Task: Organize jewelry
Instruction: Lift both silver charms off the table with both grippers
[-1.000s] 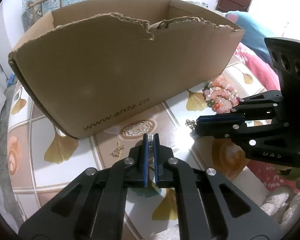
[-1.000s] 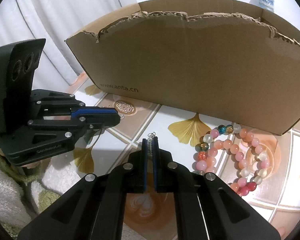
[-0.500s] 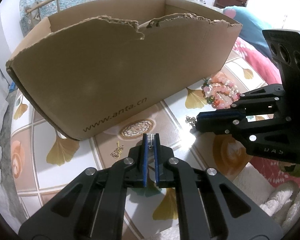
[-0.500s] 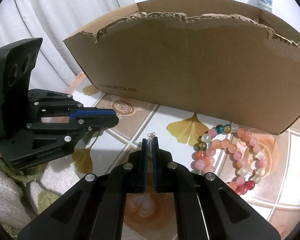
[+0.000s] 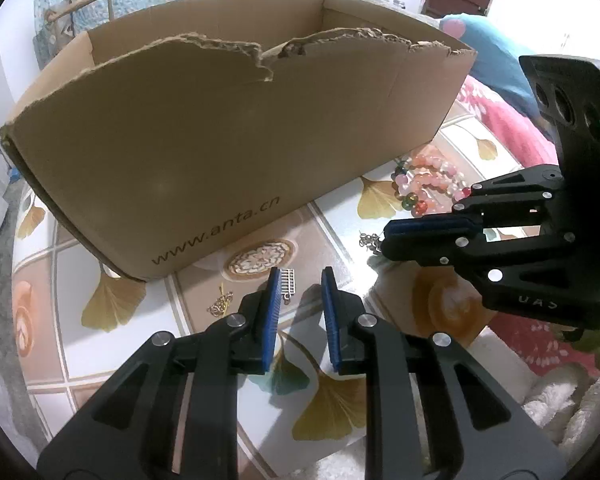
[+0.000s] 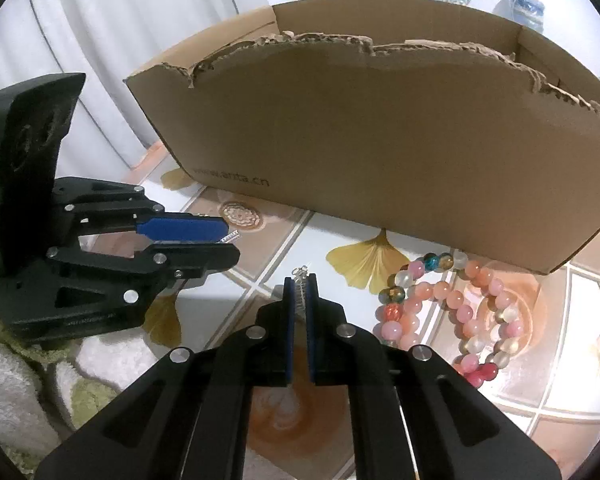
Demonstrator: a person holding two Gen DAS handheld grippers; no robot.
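Left tongs (image 5: 300, 280) are spread apart, with a little silver earring (image 5: 287, 283) sitting right against the inner face of the left pad; right tongs (image 6: 300, 286) are pinched tight on a second silver earring (image 6: 300, 280); cardboard box (image 5: 220, 152) stands at 12 o'clock of both; a bead bracelet (image 6: 452, 304) lies on the tiled surface (image 6: 228, 312) at 3 o'clock of the right tongs; a small gold charm (image 5: 220, 306) lies at 9 o'clock of the left ones.

box (image 5: 228, 152) behind on table (image 5: 340, 240) | bead bracelets (image 6: 452, 304) before box, right | gold trinket (image 5: 220, 306) left
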